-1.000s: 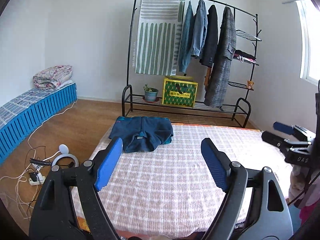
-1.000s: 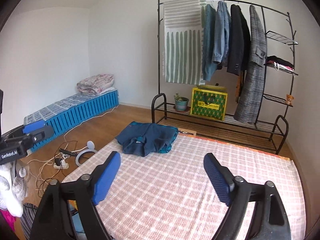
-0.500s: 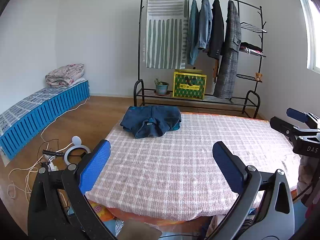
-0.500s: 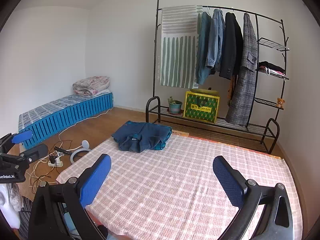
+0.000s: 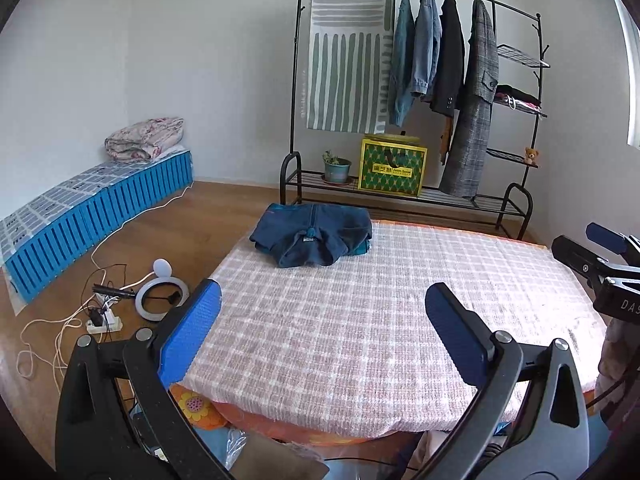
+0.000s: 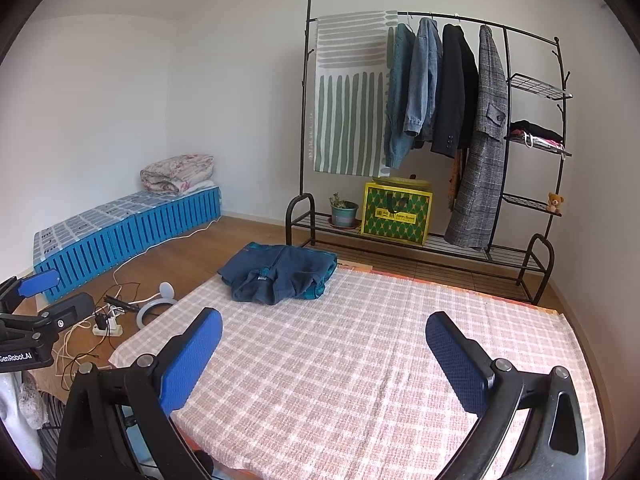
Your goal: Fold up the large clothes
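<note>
A folded dark blue garment [image 5: 314,237] lies at the far left corner of the table, which is covered by a pink checked cloth [image 5: 380,320]; it also shows in the right wrist view [image 6: 278,273]. My left gripper [image 5: 323,312] is open and empty, held above the near edge of the table. My right gripper [image 6: 324,340] is open and empty over the near part of the cloth [image 6: 360,360]. Each gripper shows in the other's view: the right one at the right edge [image 5: 600,256], the left one at the left edge [image 6: 32,300]. Both are well short of the garment.
A black clothes rack [image 5: 416,92] with hanging jackets, a striped cloth, a yellow-green box [image 5: 392,170] and a plant pot stands behind the table. A blue bed [image 5: 92,208] runs along the left wall. Cables, a power strip and a ring light [image 5: 160,298] lie on the wooden floor.
Both grippers have pulled back and risen away from the garment, so more of the table and floor shows. Both stay open and empty. The garment has not moved.
</note>
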Action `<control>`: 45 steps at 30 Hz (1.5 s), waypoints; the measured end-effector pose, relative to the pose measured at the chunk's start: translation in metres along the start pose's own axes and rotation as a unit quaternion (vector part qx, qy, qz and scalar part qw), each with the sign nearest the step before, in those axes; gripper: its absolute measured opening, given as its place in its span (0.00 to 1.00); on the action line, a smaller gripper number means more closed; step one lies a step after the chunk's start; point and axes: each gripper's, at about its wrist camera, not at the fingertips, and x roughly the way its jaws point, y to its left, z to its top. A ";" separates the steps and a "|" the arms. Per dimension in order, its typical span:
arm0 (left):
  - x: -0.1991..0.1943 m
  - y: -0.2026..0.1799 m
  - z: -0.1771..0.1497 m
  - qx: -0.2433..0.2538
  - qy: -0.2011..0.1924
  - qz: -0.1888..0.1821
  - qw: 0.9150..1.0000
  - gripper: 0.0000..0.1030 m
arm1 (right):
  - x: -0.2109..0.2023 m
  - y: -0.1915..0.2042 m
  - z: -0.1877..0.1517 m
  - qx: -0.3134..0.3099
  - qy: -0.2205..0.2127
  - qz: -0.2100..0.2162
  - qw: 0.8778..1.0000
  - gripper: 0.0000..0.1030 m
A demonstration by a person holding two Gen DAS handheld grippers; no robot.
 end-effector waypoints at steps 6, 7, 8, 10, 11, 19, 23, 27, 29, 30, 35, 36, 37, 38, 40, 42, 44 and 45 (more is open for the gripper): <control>-0.001 -0.001 0.000 0.001 -0.001 0.004 1.000 1.00 | -0.002 -0.005 -0.002 0.003 -0.003 -0.003 1.000 1.00; -0.001 -0.001 0.001 0.002 -0.002 0.005 1.000 1.00 | -0.002 -0.007 -0.002 0.002 -0.003 -0.004 1.000 1.00; -0.002 -0.002 0.001 0.003 -0.004 0.007 1.000 1.00 | -0.003 -0.007 -0.002 0.002 -0.003 -0.004 1.000 1.00; -0.004 -0.004 0.001 0.004 -0.007 0.010 1.000 1.00 | -0.003 -0.007 -0.002 0.002 -0.003 -0.005 1.000 1.00; -0.005 -0.004 0.001 0.003 -0.008 0.011 1.000 1.00 | -0.003 -0.008 -0.002 0.002 -0.003 -0.005 1.000 1.00; -0.009 -0.006 -0.001 -0.001 -0.022 0.024 0.999 1.00 | -0.003 -0.009 -0.005 -0.002 -0.002 -0.008 1.000 1.00; -0.009 -0.005 -0.002 -0.005 -0.023 0.027 0.999 1.00 | -0.002 -0.012 -0.006 -0.001 0.001 -0.006 1.000 1.00; -0.008 -0.006 -0.004 -0.008 -0.019 0.033 0.999 1.00 | -0.001 -0.012 -0.008 -0.002 0.002 -0.005 1.000 1.00; -0.007 -0.005 -0.005 -0.012 -0.017 0.037 0.999 1.00 | 0.000 -0.012 -0.009 -0.002 0.002 -0.005 1.000 1.00; -0.006 -0.004 -0.006 -0.015 -0.016 0.039 0.999 1.00 | 0.000 -0.012 -0.010 -0.002 0.003 -0.006 1.000 1.00; -0.005 -0.002 -0.009 -0.021 -0.012 0.057 0.998 1.00 | 0.000 -0.012 -0.011 -0.003 0.004 -0.006 1.000 1.00; -0.004 -0.001 -0.009 -0.021 -0.011 0.059 0.998 1.00 | 0.000 -0.012 -0.012 -0.004 0.005 -0.006 1.000 1.00; -0.003 -0.001 -0.009 -0.019 -0.010 0.059 0.998 1.00 | 0.001 -0.013 -0.013 -0.005 0.005 -0.007 1.000 1.00; -0.002 -0.002 -0.010 -0.017 -0.009 0.061 0.998 1.00 | 0.001 -0.013 -0.014 -0.005 0.006 -0.007 1.000 1.00; -0.001 -0.002 -0.011 -0.016 -0.008 0.064 0.998 1.00 | 0.002 -0.015 -0.016 -0.006 0.006 -0.007 1.000 1.00; 0.000 -0.003 -0.011 -0.016 -0.007 0.066 0.998 1.00 | 0.002 -0.016 -0.017 -0.005 0.007 -0.006 1.000 1.00; 0.000 -0.003 -0.011 -0.017 -0.008 0.067 0.998 1.00 | 0.002 -0.017 -0.017 -0.004 0.007 -0.006 1.000 1.00; 0.001 -0.002 -0.010 -0.016 -0.009 0.068 0.998 1.00 | 0.001 -0.017 -0.018 -0.005 0.007 -0.006 1.000 1.00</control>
